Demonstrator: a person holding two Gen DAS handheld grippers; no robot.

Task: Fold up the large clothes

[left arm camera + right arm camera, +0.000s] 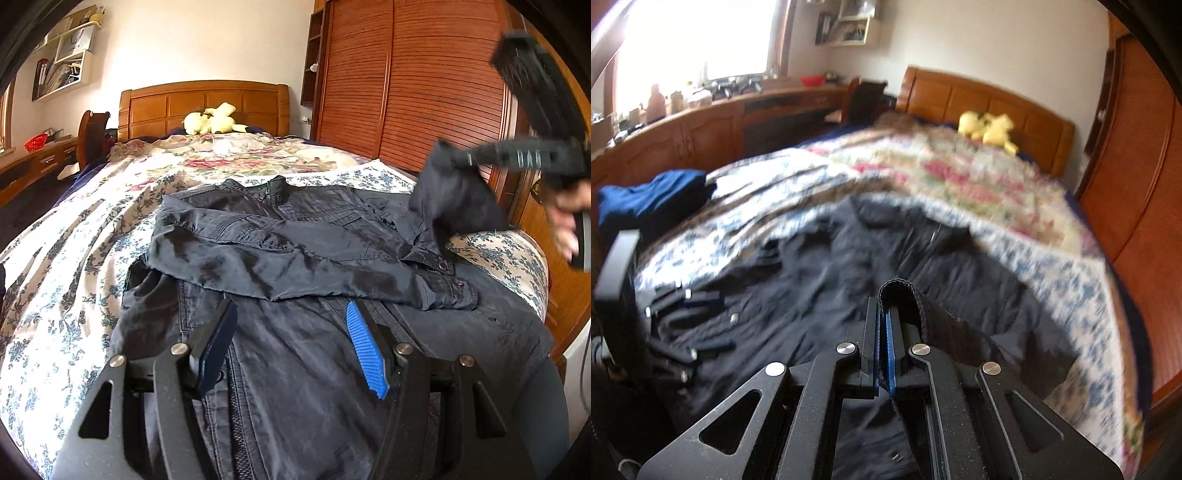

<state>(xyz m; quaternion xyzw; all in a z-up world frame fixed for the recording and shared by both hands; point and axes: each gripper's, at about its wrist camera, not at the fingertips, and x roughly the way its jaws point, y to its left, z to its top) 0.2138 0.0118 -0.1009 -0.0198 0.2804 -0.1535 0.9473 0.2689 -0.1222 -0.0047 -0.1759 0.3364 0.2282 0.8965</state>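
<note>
A dark navy jacket (295, 258) lies spread on the floral bedspread (74, 277), with one sleeve folded across its chest, cuff (448, 291) to the right. My left gripper (291, 314) is open and empty, low over the jacket's lower front. My right gripper (448, 157) is shut on the jacket's other sleeve (458, 199) and holds it raised above the jacket's right shoulder. In the right wrist view the jaws (884, 325) are closed on the sleeve's cuff edge (905, 295), with the jacket (849, 277) blurred below. The left gripper shows at the left (687, 328).
A yellow plush toy (214, 120) sits by the wooden headboard (203, 103). A wooden wardrobe (424, 81) stands along the right of the bed. A blue garment (653, 199) lies at the bed's left edge, next to a desk (720, 122).
</note>
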